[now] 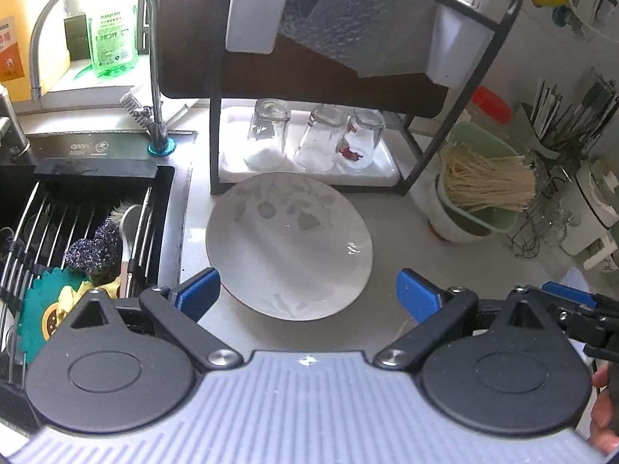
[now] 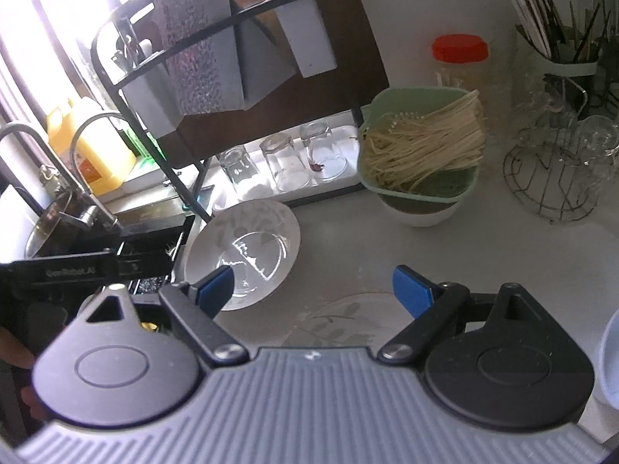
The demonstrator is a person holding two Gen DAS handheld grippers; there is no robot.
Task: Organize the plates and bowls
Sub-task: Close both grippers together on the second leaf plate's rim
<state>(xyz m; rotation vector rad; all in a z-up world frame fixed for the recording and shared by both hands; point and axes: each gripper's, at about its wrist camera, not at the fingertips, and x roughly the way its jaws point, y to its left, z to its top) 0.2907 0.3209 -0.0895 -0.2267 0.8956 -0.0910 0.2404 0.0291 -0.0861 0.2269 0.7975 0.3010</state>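
Both grippers stand wide apart, gripping nothing. Left gripper (image 1: 307,294) hovers over the leaf-patterned plate (image 1: 288,247) on the counter (image 1: 406,239); dish rack (image 1: 410,181) at 12 o'clock, sink (image 1: 77,208) at 9. Right gripper (image 2: 311,290) hangs above a second plate (image 2: 340,319).

Bright window (image 2: 46,19) behind sink (image 1: 89,208), pale countertop (image 2: 367,239).

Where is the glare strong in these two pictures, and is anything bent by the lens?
Right wrist view: the window at upper left is blown out white, and bright streaks glint on the plate. Left wrist view: light is more even, with only a small glint on the plate. Both views: fisheye curves the rack bars and edges.
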